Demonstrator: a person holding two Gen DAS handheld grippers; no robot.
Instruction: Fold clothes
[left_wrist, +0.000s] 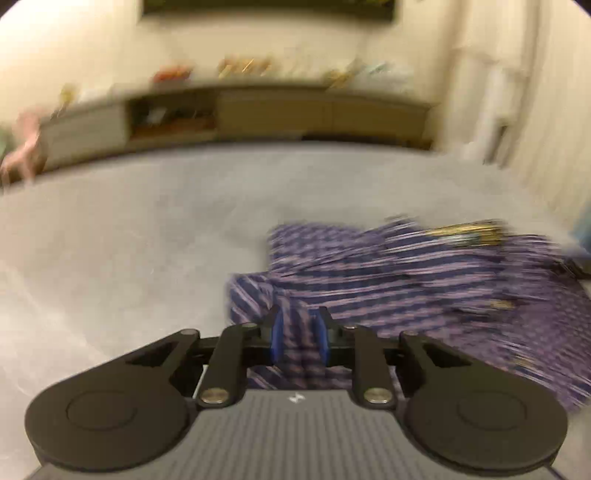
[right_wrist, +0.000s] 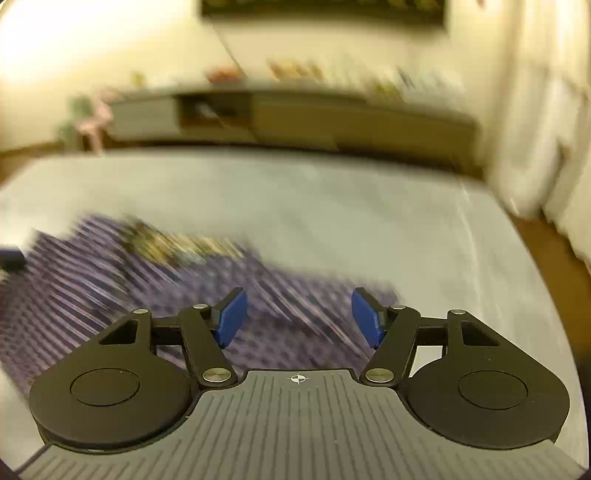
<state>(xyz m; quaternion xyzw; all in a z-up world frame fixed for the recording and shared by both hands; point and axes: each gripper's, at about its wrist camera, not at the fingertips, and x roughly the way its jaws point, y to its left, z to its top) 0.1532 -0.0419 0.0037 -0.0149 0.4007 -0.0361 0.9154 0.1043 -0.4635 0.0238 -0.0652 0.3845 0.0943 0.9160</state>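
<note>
Folding is barely getting going: the purple striped garment (left_wrist: 388, 280) is lying rumpled on the grey bed (left_wrist: 129, 240). Left tongs (left_wrist: 298, 334) are pinching its 9 o'clock edge; right tongs (right_wrist: 299, 317) are gaping wide, holding nothing, over its 3 o'clock side.

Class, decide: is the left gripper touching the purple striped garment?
Touching. In the left wrist view the left gripper has its blue pads closed narrowly on a fold of the purple striped garment, fabric pinched between them.

Grey bed surface (left_wrist: 129, 240), long low wooden cabinet (right_wrist: 332, 118) by cream wall, blurred shelf clutter
</note>
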